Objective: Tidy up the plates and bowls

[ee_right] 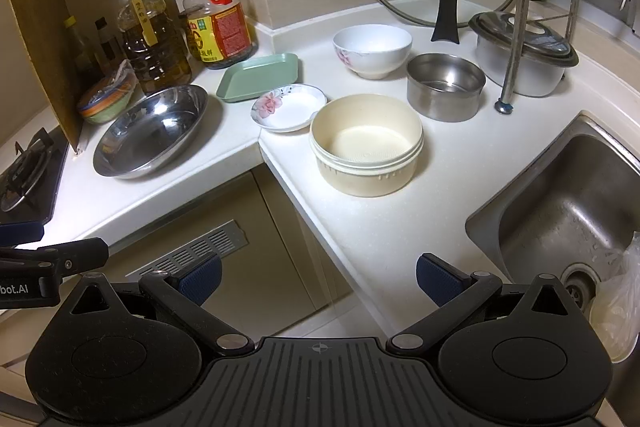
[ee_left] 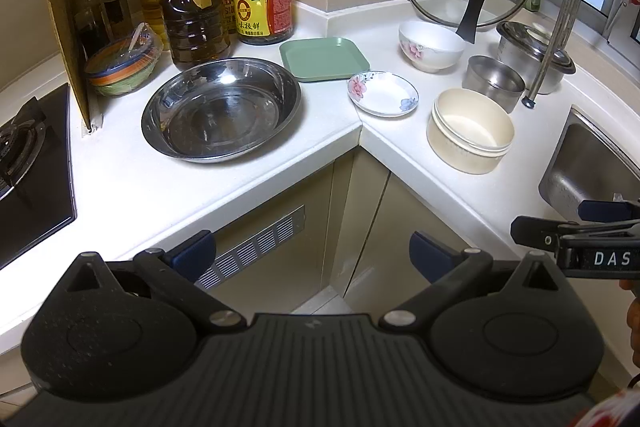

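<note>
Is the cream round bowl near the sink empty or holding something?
Empty. The cream bowl shows its bare inner floor in both views, with nothing inside; it stands upright on the counter.

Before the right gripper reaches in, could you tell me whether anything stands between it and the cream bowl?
Nothing visible does: the right gripper is open, short of the counter edge, with only bare counter before the cream bowl.

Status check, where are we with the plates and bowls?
Both tongs, left and right, open, empty, short of the counter. Steel basin, green tray, cream bowl untouched. Nothing in the way.
</note>
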